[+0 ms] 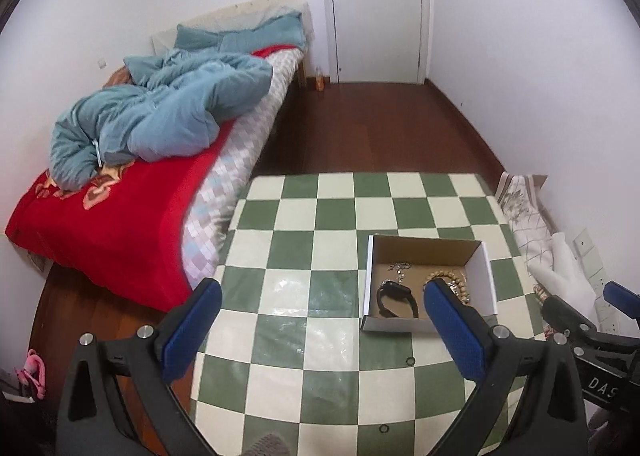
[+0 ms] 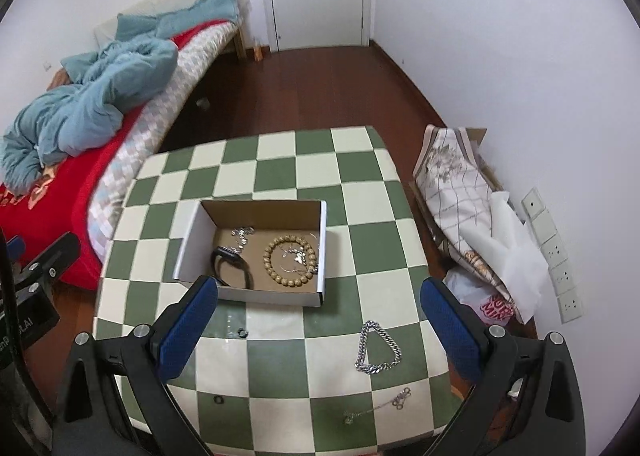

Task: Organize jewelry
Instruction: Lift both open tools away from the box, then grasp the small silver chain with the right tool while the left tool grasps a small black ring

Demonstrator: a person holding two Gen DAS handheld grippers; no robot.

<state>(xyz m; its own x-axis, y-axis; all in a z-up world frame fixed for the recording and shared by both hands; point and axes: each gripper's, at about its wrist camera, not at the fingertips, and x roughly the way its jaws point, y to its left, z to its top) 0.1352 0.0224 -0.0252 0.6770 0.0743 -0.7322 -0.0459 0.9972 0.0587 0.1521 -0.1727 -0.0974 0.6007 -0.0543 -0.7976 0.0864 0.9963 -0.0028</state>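
An open cardboard box sits on the green-and-white checkered table. Inside lie a black band, a wooden bead bracelet and a thin silver piece. A thick silver chain lies on the table just in front of the box, a finer chain nearer the edge, and two small dark rings to the left. My right gripper hovers open above the chains. My left gripper stands open left of the box, empty.
A bed with a red cover and blue duvet borders the table's left. Folded cloth and bags lie by the right wall with sockets. A white door stands at the far end of the wooden floor.
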